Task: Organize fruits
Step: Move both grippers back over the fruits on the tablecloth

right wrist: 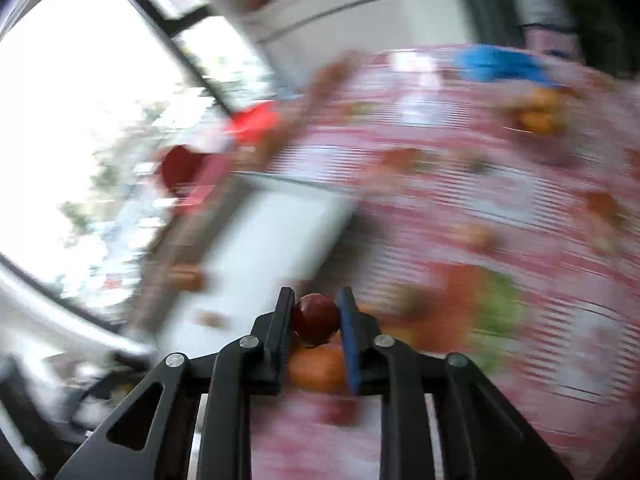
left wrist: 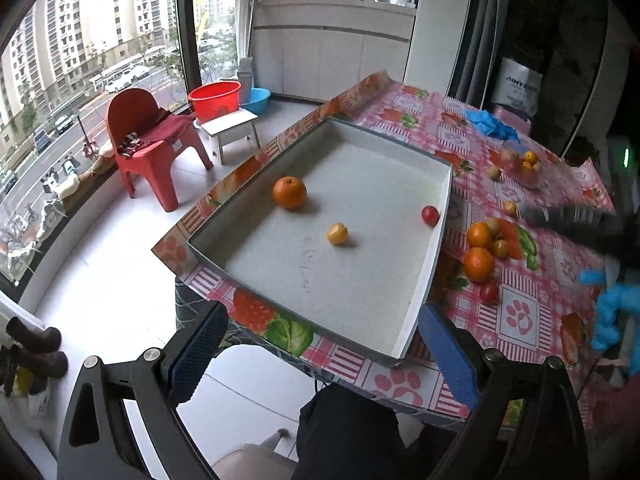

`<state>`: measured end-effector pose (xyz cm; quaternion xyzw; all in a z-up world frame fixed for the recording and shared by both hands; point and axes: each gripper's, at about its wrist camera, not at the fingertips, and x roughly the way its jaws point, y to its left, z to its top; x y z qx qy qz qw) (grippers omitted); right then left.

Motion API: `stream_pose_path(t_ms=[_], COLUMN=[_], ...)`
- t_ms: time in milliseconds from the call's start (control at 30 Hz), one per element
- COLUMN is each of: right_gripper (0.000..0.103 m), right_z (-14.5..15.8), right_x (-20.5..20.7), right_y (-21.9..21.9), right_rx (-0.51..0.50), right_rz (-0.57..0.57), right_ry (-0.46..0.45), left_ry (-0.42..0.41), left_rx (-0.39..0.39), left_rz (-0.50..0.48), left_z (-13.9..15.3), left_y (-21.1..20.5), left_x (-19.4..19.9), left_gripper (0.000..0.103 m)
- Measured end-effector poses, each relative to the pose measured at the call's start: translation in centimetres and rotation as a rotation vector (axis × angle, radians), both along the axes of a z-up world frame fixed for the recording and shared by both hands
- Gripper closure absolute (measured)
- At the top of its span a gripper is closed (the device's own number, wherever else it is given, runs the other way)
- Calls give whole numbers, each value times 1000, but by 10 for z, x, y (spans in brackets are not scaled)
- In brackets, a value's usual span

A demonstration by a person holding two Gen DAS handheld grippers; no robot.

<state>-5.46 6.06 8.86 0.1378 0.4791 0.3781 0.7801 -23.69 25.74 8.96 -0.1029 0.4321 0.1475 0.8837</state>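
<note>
A shallow white tray point(left wrist: 438, 240) lies on the pink patterned tablecloth point(left wrist: 520, 312). In it sit an orange point(left wrist: 289, 192), a small yellow fruit point(left wrist: 337, 233) and a red cherry tomato point(left wrist: 430, 215). My left gripper point(left wrist: 322, 314) hangs open over the tray's near edge, nothing between its blue pads. In the blurred right wrist view my right gripper point(right wrist: 317, 304) is shut on a dark red cherry tomato point(right wrist: 316, 318), above an orange point(right wrist: 318, 368), with the tray point(right wrist: 272, 240) to its left. A dark blur point(left wrist: 568, 218) at the right is probably that gripper.
Right of the tray lie two oranges point(left wrist: 479, 264), a red tomato point(left wrist: 489, 292) and small yellow fruits. Further back are a clear container of fruit point(left wrist: 520, 164) and blue gloves point(left wrist: 490, 124). A blue-gloved hand point(left wrist: 612, 316) is at the right edge. A red chair point(left wrist: 148, 148) stands on the floor.
</note>
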Motion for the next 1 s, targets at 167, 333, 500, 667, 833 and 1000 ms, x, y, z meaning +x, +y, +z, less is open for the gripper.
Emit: stream_pose_path(t_ms=[167, 333, 500, 667, 833, 1000], right_gripper=[14, 14, 12, 11, 11, 11], right_z=[9, -5, -29, -51, -65, -69], right_x=[-2, -7, -19, -43, -59, -63], right_y=[9, -45, -95, -111, -111, -115], right_rx=[-80, -240, -349, -482, -509, -511], right_rz=[-32, -144, -232, -264, -225, -224], right_ry=[-57, -67, -53, -126, -149, -154], left_ry=[-18, -41, 25, 32, 32, -49], left_rx=[-8, -84, -121, -23, 62, 112], left_rz=[5, -5, -37, -69, -86, -72], left_z=[3, -1, -12, -2, 18, 58], left_y=[0, 0, -16, -40, -50, -50], left_x=[-2, -4, 6, 3, -6, -7], left_gripper=[6, 6, 6, 6, 6, 6])
